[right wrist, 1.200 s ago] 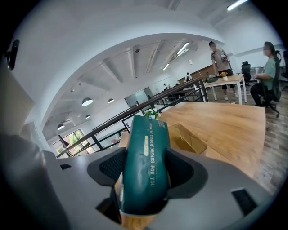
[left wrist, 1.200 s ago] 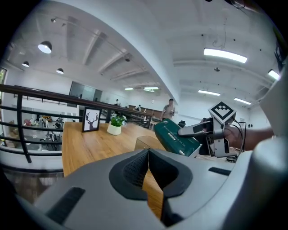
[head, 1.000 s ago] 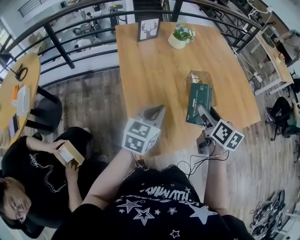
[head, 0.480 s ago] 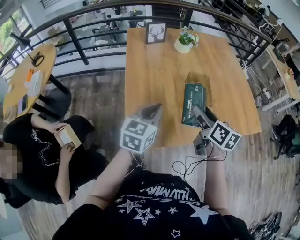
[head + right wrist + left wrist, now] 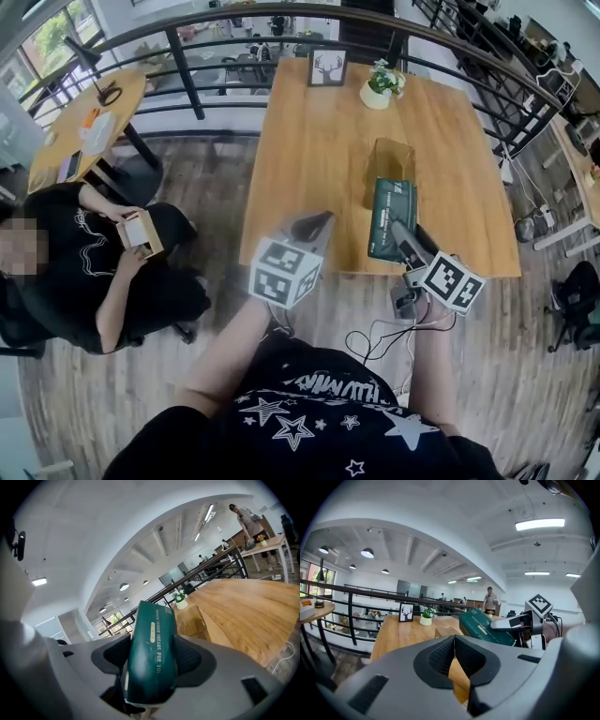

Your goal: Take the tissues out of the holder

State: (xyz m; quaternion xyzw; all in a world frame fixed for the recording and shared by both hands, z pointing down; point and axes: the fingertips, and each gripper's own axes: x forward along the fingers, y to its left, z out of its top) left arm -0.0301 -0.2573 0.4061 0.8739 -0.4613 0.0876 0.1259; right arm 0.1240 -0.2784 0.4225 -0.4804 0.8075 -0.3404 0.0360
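Right gripper [image 5: 401, 234] is pinching the tissue pack [image 5: 391, 211] by its near end, long axis pointing toward the holder [image 5: 388, 159] just beyond; left gripper [image 5: 312, 225] is pressed together, empty.

A square wooden table [image 5: 309, 159] carries three things on its light-brown top, and most of the wood is bare. At the far edge a black picture frame [image 5: 328, 67] showing a deer's head stands upright, its front turned toward the near side. Near it on the right, not touching it, sits a small leafy potted plant [image 5: 380, 86] in a pale round pot. Well apart from both, in the right half of the table and closer to the near edge, a clear, brownish-tinted holder [image 5: 389, 167] rests flat on the wood.
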